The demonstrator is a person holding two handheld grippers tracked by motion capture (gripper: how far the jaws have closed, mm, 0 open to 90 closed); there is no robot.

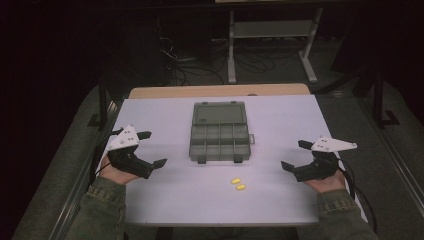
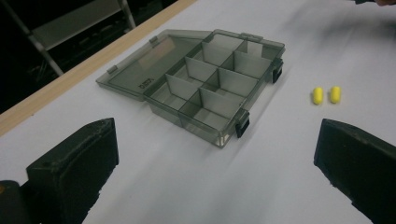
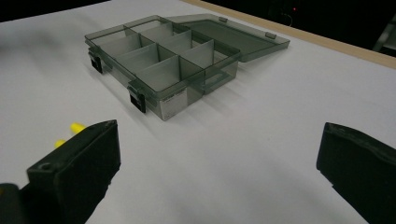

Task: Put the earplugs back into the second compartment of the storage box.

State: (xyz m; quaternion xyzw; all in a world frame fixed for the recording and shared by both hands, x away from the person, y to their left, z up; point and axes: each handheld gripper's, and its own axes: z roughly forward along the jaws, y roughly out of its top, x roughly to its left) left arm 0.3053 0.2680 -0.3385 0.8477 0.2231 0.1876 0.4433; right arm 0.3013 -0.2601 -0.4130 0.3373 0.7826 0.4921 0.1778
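At the bottom of the high view I see my two sleeved forearms coming up from the lower corners of the frame. My left gripper sits at lower left of the frame, jaws spread wide and holding nothing, and my right gripper sits at lower right, likewise released, its jaws apart with only bare table between them. Each carries a grey three-cornered plate on top, and a cable trails from the right one toward the lower right corner.

Between the two grippers, a little below the middle of the frame, I see two small yellow capsules lying just beside each other on the white table, apart from both grippers. In the left gripper view they lie side by side at right of centre, above the right-hand jaw. In the right gripper view they peek out at the left edge, partly hidden behind the left-hand jaw.

Just above the capsules, in the centre of the high view, stands the grey see-through compartment box, its lid folded flat open toward the top of the frame. Its eight compartments look empty, and two dark latches hang on its near edge. It fills the upper middle of the left gripper view and the upper left of the right gripper view.

Beyond the table, at the top of the frame, I see a metal stand and loose cables on a dark floor
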